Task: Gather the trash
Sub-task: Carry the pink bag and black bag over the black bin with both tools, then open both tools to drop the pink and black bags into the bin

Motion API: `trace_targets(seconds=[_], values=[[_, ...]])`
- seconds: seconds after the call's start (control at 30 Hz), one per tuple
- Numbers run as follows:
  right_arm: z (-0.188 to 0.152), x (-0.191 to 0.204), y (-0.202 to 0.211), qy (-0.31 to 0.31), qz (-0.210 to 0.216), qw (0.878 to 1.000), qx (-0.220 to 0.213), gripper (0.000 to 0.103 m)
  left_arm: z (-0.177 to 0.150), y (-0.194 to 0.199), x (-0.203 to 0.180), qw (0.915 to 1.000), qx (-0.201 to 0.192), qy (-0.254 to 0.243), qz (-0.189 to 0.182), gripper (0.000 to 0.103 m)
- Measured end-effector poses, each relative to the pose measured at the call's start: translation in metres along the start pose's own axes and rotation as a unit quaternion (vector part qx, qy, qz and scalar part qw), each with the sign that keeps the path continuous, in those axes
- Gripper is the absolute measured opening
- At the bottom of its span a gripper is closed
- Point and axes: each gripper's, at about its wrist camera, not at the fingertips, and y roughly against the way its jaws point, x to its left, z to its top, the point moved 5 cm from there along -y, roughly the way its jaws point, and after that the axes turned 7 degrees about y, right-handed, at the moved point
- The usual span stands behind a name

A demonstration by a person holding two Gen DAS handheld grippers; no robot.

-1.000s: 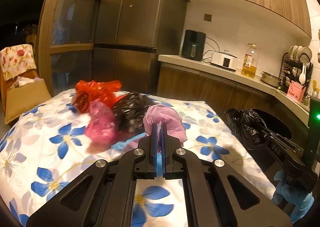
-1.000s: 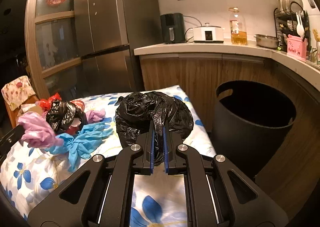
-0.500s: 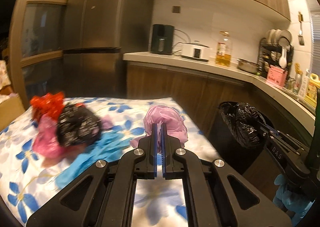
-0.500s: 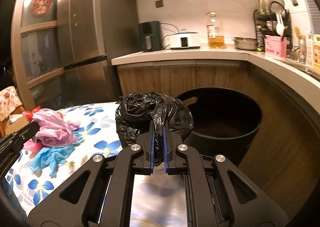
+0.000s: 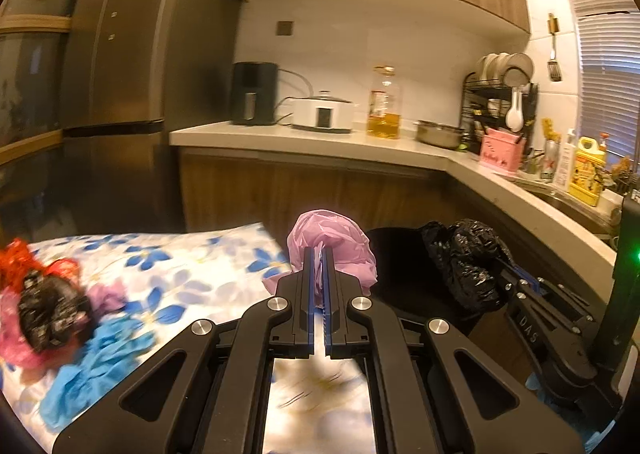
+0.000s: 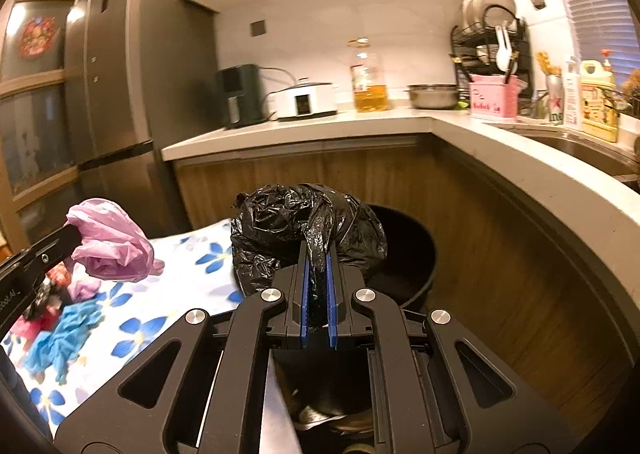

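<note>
**Both bags in the jaws, bin just ahead: mind the release**

Nearest you, your right gripper (image 6: pixel 316 266) is clamped narrow on a fold of the crumpled black plastic bag (image 6: pixel 288 225). The bundle bulges ahead of the pads, past the right edge of the table, with the round black bin (image 6: pixel 412 254) open behind and below it. Your left gripper (image 5: pixel 319 266) is pinched just as tight on the pink plastic bag (image 5: pixel 332 242), which hangs near that same table edge, with the bin's dark mouth just beyond it.

From here the risks sit in the drop. Each grip holds only a thin pinch of slippery film, so a sharp swing could let a bag slide out early onto the floral tablecloth (image 5: pixel 192 266) or the floor. The pink bag looks less far over the bin than the black one, so letting both go together may leave it on the rim or outside. The two grippers ride close, and the bags could snag each other.

Farther back toward the left edge of the table, a pile waits: a second black bag (image 5: pixel 48 306), red plastic (image 5: pixel 16 262) and blue gloves (image 5: pixel 96 354). The wooden cabinets and the counter (image 5: pixel 320 141) stand behind.
</note>
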Motion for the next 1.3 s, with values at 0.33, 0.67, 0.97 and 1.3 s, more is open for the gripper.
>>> trace_targets(seconds=[0.33,0.67,0.97,1.3], values=[[0.002,-0.029,-0.019,-0.005,-0.024,1.0,0.0,0.007,0.003,-0.038,-0.039,0.9991,0.006,-0.015,-0.039,0.003],[0.002,-0.036,-0.033,-0.005,-0.025,1.0,0.003,0.008,-0.005,-0.065,-0.051,0.9978,0.024,-0.015,-0.06,0.003],[-0.004,-0.039,-0.049,-0.006,-0.024,1.0,0.014,0.009,-0.015,-0.09,-0.055,0.9968,0.048,-0.013,-0.062,0.003],[-0.01,-0.042,-0.061,-0.009,-0.025,0.999,0.032,0.028,-0.028,-0.102,-0.05,0.9957,0.07,-0.017,-0.058,0.019]])
